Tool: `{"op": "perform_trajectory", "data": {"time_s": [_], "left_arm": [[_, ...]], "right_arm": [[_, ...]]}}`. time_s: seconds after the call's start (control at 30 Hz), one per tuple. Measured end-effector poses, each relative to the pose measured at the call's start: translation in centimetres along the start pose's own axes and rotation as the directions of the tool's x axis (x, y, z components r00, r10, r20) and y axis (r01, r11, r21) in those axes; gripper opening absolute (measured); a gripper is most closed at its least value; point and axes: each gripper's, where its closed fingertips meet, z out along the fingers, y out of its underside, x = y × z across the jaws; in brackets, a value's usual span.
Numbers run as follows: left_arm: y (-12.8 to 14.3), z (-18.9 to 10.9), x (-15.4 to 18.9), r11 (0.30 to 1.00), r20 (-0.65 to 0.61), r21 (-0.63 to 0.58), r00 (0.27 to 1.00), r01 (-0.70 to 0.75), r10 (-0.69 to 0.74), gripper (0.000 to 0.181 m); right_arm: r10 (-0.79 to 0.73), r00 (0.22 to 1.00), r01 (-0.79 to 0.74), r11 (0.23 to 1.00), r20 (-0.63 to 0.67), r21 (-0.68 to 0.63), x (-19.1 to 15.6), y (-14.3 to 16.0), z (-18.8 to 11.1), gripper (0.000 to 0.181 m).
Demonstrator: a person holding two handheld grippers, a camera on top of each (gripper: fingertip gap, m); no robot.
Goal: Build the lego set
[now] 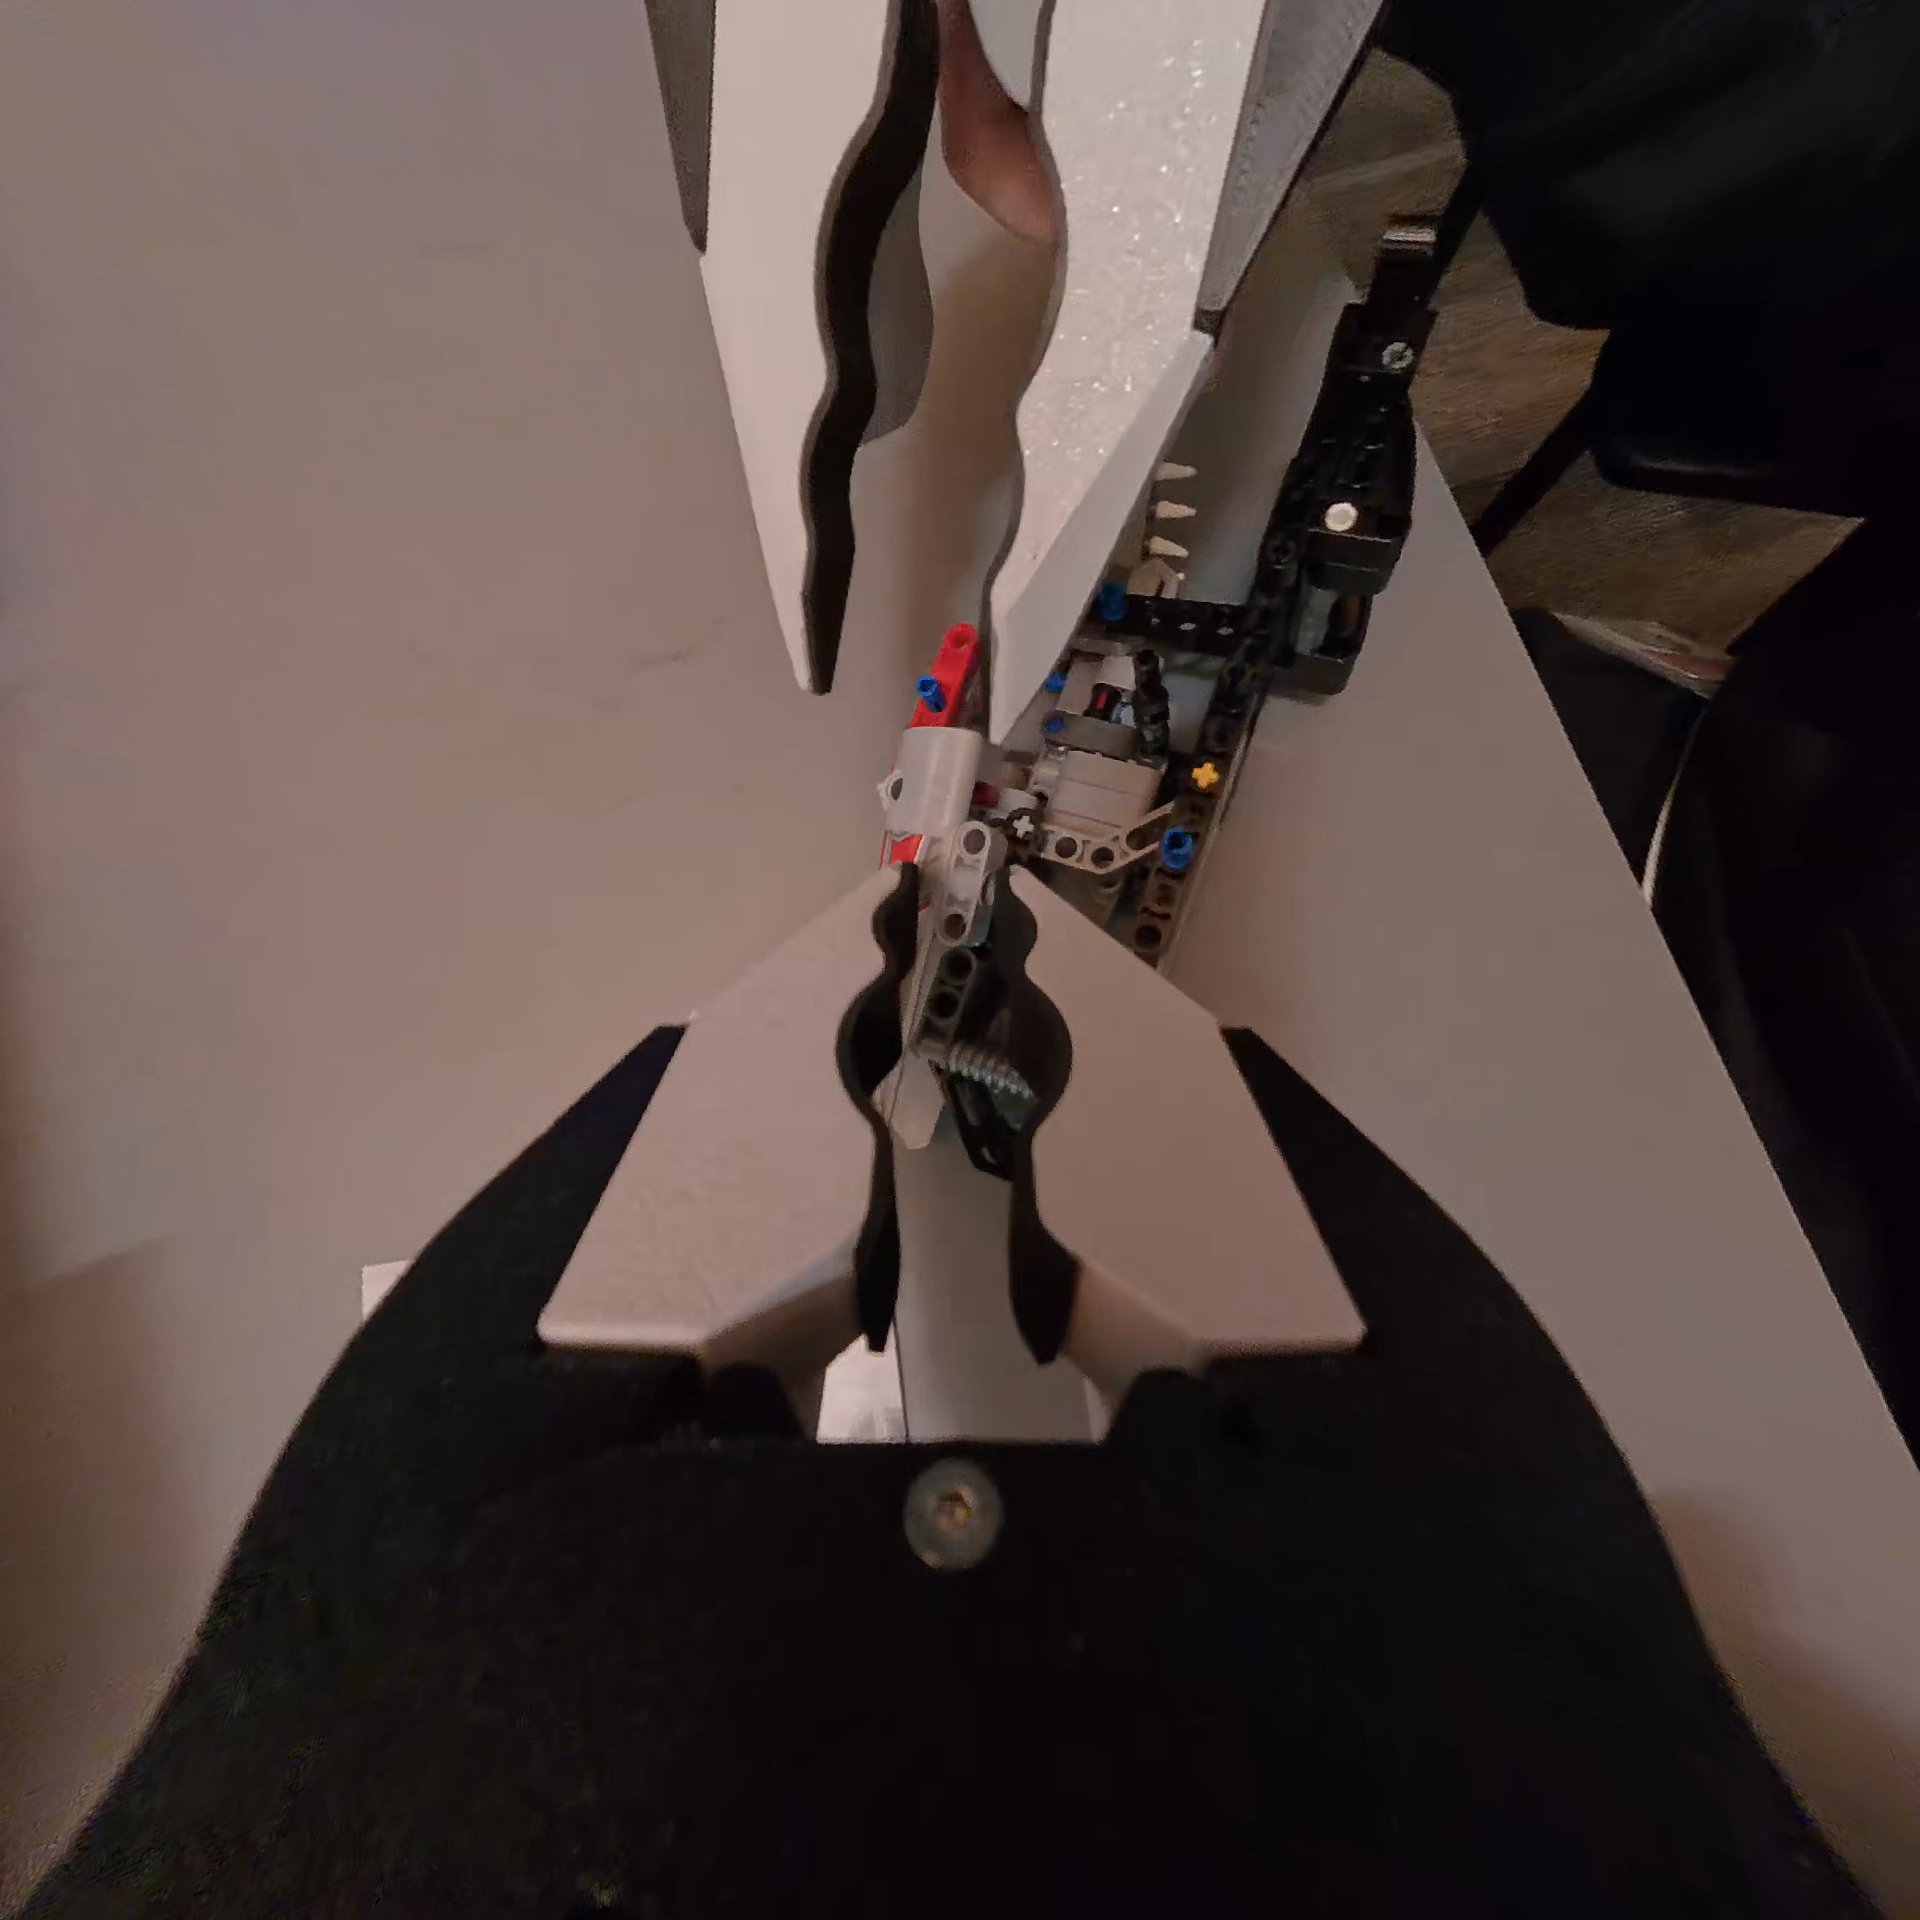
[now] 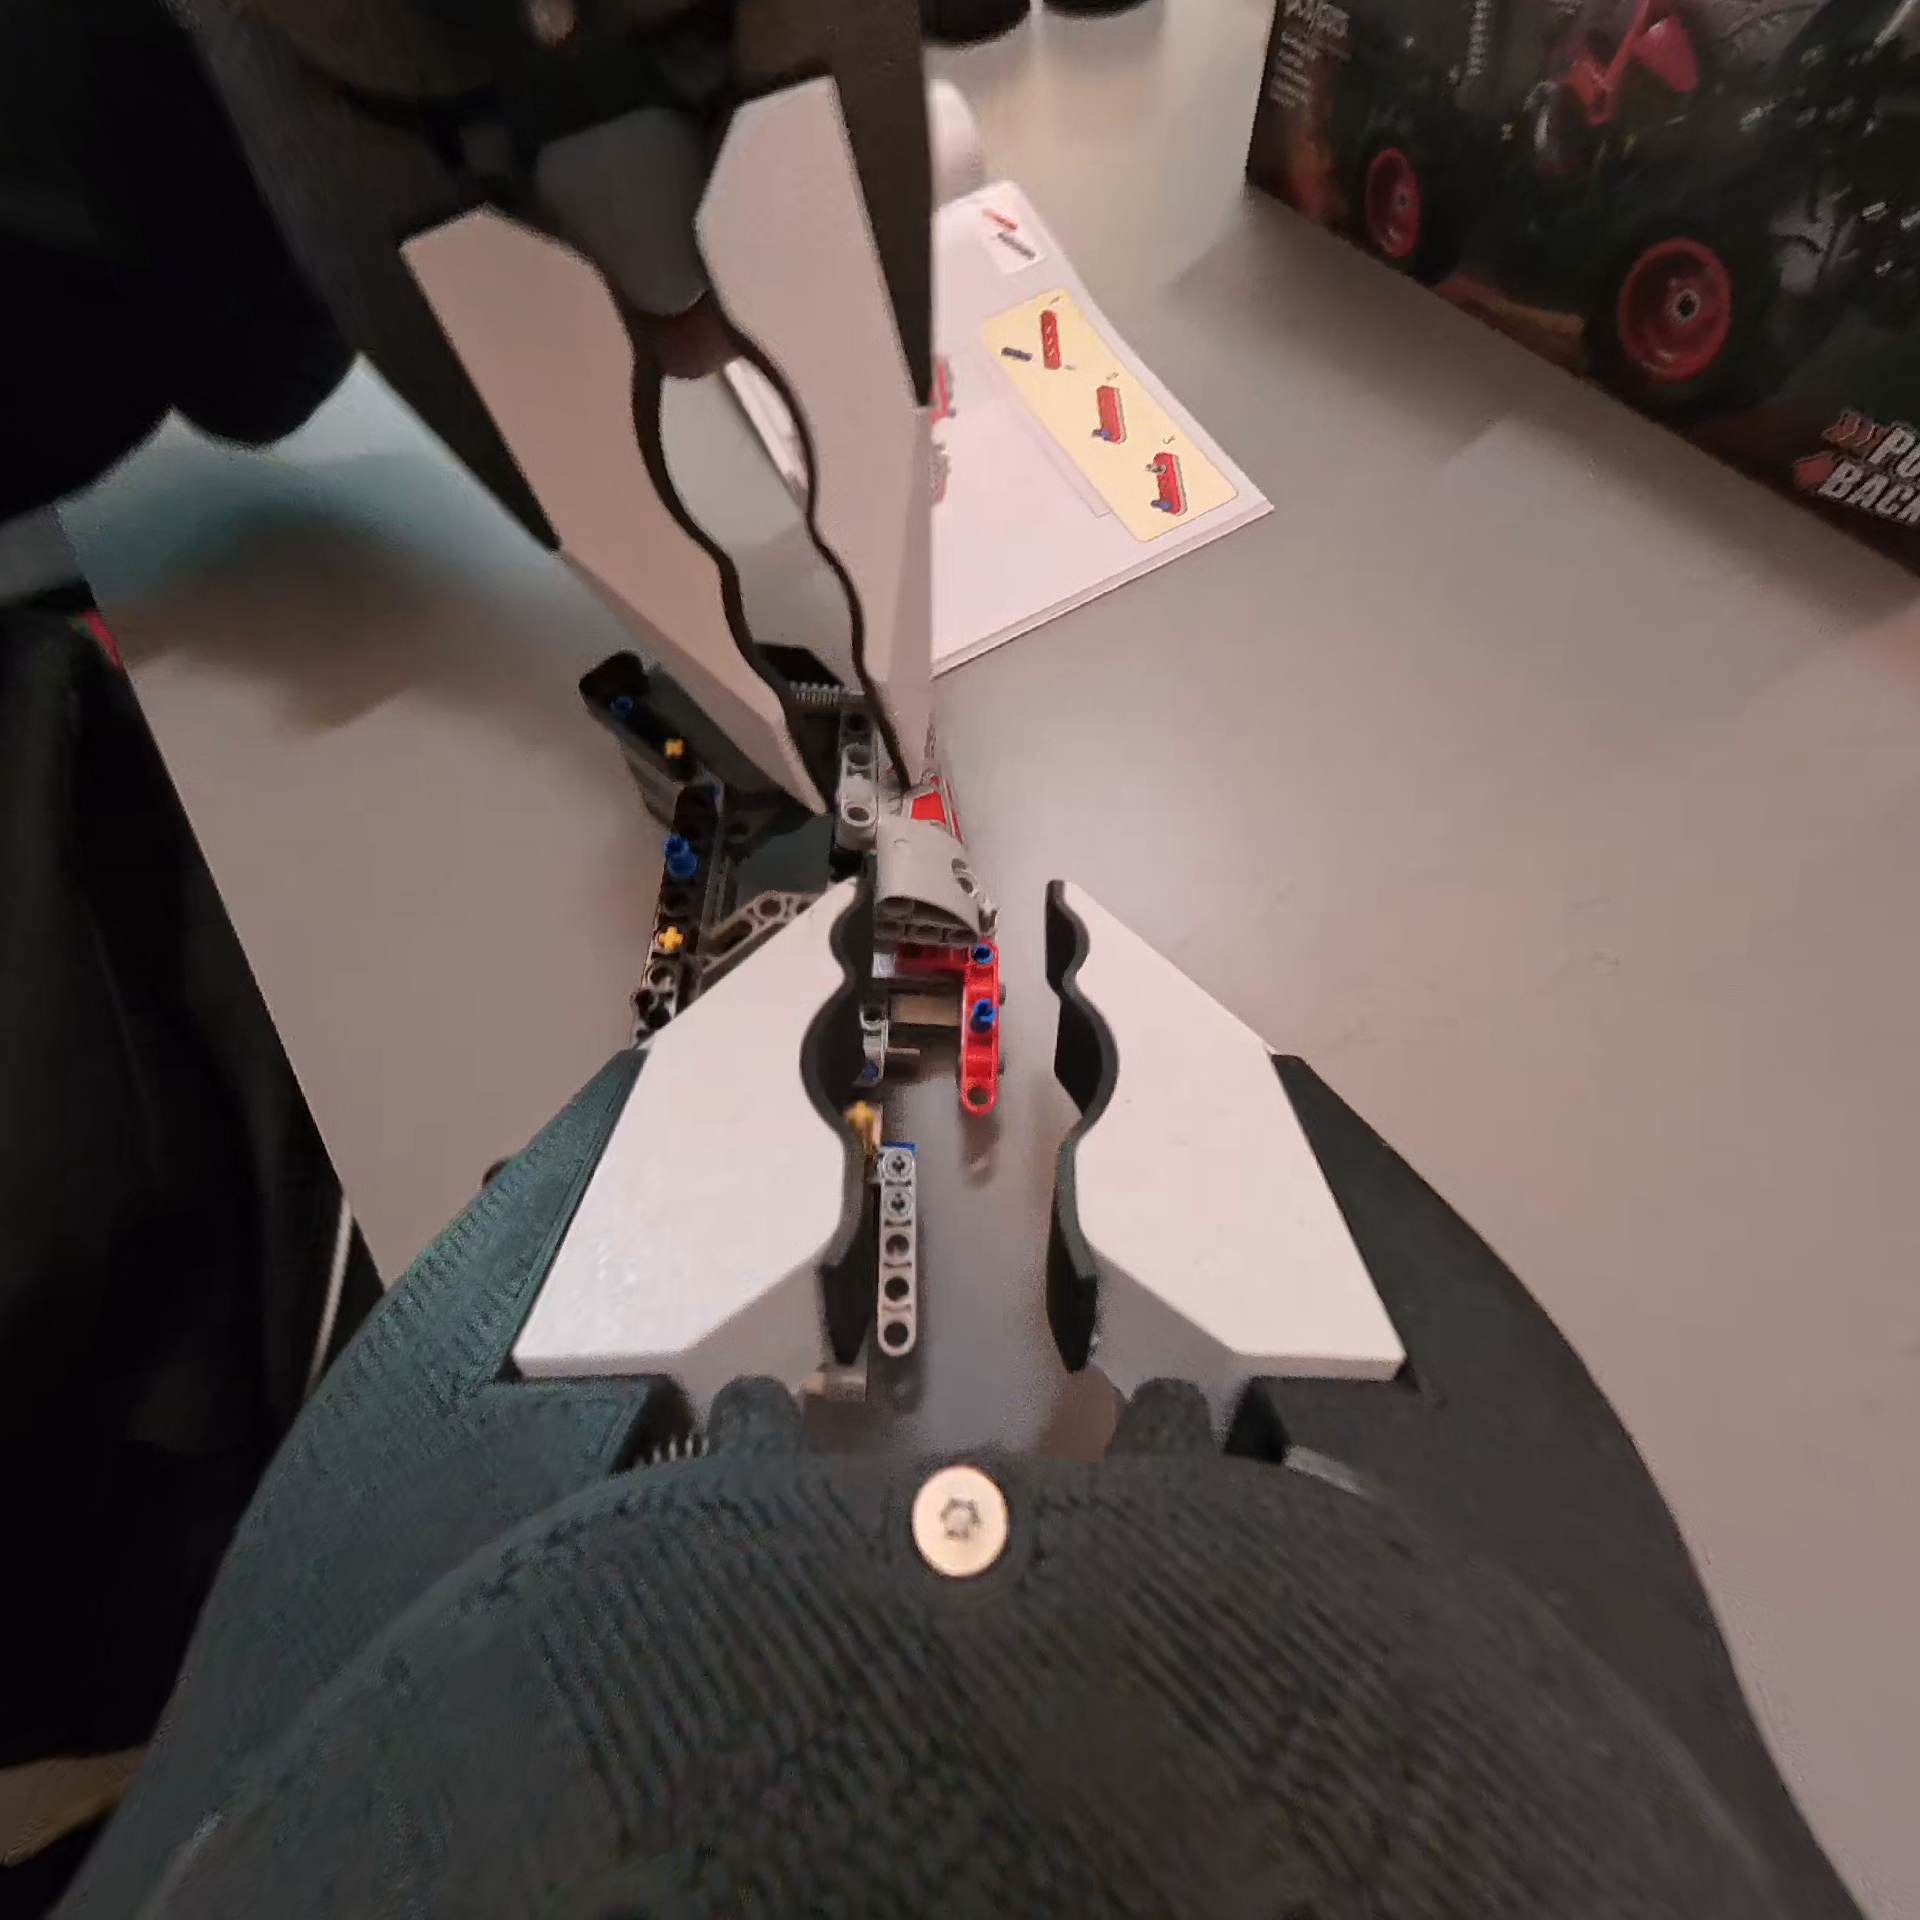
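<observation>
The half-built lego model (image 1: 1101, 790) is a black, grey and red frame on the grey table (image 2: 1455, 831). My left gripper (image 1: 954, 888) is shut on a grey beam (image 1: 951, 977) at one end of the model. It comes in from the top of the right wrist view (image 2: 873, 779). My right gripper (image 2: 951, 894) is open, its fingers on either side of the model's red beam with blue pins (image 2: 982, 1029) and a grey curved panel (image 2: 925, 873). A grey holed beam (image 2: 896, 1247) lies between its fingers. The right gripper also shows in the left wrist view (image 1: 904, 665).
An open instruction booklet (image 2: 1091, 457) lies on the table behind the model. The lego box (image 2: 1610, 208) stands at the far right. A person's dark sleeve (image 1: 1662, 208) fills the upper right of the left wrist view.
</observation>
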Motion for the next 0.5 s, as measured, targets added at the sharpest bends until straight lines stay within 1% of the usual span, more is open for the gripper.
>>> {"op": "perform_trajectory", "data": {"time_s": [0.07, 0.17, 0.27, 0.33, 0.43, 0.5], "left_arm": [[0.0, 0.0, -0.1, 1.0, 0.035, 0.004, 0.999, -0.006, 0.005, 0.011], [0.0, 0.0, -0.1, 0.999, 0.082, 0.004, 0.996, -0.034, 0.034, 0.01], [0.0, 0.0, -0.1, 0.999, 0.097, 0.001, 0.995, -0.038, 0.038, 0.01], [0.0, 0.0, -0.1, 0.999, 0.096, -0.002, 0.995, -0.04, 0.04, 0.01], [0.0, 0.0, -0.1, 0.999, 0.091, -0.005, 0.995, -0.035, 0.035, 0.01], [0.1, 0.0, -0.1, 0.999, 0.087, -0.018, 0.996, -0.034, 0.035, 0.011]], "right_arm": [[0.06, 0.998, -0.06, 0.998, 0.006, 0.009, 0.3, -0.2, 0.4, 0.034], [0.077, 0.996, -0.077, 0.997, 0.048, 0.0, -0.4, -0.2, 0.8, 0.034], [0.095, 0.995, -0.095, 0.995, 0.018, -0.032, 0.0, 0.2, 1.1, 0.034], [0.118, 0.993, -0.118, 0.992, 0.021, -0.037, 0.0, 0.3, 1.1, 0.031], [0.099, 0.994, -0.095, 0.993, 0.048, -0.07, -0.5, 0.9, 1.3, 0.026], [0.069, 0.996, -0.064, 0.995, 0.059, -0.07, -0.8, 0.8, 1.4, 0.023]]}}
